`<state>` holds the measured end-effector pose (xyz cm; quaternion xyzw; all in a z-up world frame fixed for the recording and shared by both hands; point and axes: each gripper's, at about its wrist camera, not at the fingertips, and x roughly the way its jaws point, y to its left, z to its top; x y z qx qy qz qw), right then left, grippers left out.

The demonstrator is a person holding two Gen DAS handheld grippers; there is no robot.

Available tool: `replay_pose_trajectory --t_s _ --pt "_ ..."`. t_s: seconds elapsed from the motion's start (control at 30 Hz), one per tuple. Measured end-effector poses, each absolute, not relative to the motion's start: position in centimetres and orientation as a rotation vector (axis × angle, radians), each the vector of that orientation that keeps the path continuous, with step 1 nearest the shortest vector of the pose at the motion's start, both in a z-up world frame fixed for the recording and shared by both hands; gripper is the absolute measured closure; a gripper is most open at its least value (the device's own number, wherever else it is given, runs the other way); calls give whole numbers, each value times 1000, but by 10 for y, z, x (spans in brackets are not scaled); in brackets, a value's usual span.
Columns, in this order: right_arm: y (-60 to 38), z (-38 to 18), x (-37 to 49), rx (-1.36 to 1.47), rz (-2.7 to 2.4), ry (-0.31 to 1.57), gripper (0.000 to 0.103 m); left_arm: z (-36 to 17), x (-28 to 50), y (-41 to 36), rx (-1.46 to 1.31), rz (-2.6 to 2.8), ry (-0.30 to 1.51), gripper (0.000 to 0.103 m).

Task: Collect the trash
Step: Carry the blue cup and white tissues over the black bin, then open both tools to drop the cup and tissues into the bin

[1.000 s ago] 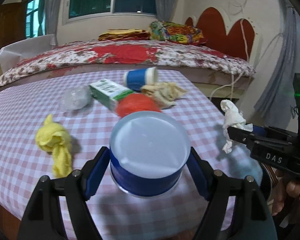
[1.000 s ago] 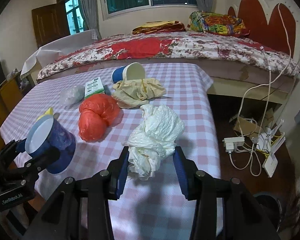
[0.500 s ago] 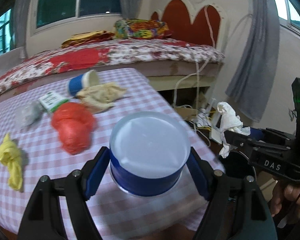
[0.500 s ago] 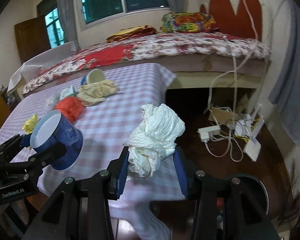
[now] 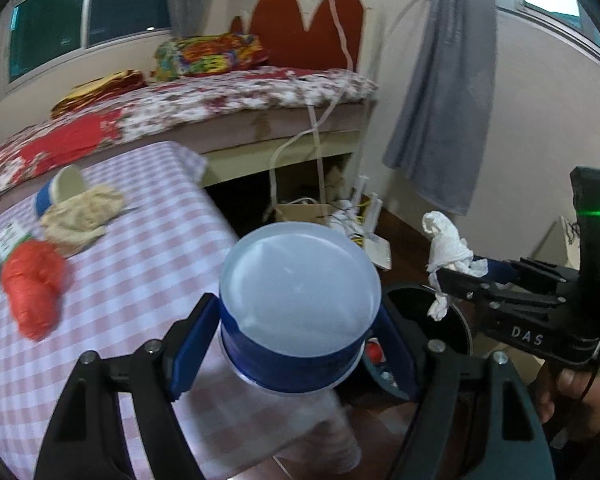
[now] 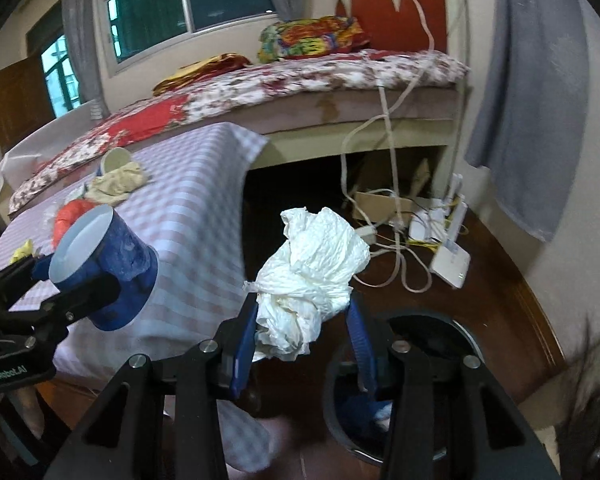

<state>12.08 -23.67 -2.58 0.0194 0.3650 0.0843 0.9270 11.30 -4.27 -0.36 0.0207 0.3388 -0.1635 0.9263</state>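
My left gripper (image 5: 298,334) is shut on a blue paper cup (image 5: 300,280) with a pale inside, held by its sides with the mouth tilted toward the camera. To its right, my right gripper (image 5: 456,276) is shut on a crumpled white wad (image 5: 446,240). In the right wrist view the wad (image 6: 316,264) bulges above the right gripper (image 6: 304,332), with the cup (image 6: 112,252) in the left gripper (image 6: 80,280) at the left. Both grippers hang past the checked table's (image 6: 196,216) right edge. A round dark bin (image 6: 460,336) stands on the floor just below them.
On the table lie an orange bag (image 5: 32,280), a beige crumpled wad (image 5: 80,216), a second blue cup (image 5: 60,192) on its side, a small carton (image 5: 12,236) and a yellow wad (image 6: 22,250). Cables and a white router (image 6: 452,260) lie on the floor by the bed.
Both grippers have swung right, from over the table to beyond its edge above the bin. The cup and the white wad stay gripped as before.
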Motion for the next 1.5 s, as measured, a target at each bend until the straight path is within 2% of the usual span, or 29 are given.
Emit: replay_pose_trajectory --t_s 0.43,0.8,1.43,1.5 --pt "-315 -55 96 61 55 809 57 -24 109 -119 111 -519 755 25" --pt "-356 -93 91 46 51 896 57 -69 126 -159 125 -616 866 25" --pt "-355 -186 129 -128 209 1131 57 -146 167 -201 153 -696 1087 25" --pt "-354 -198 134 -134 236 1158 53 -155 173 -205 140 -713 1128 24"
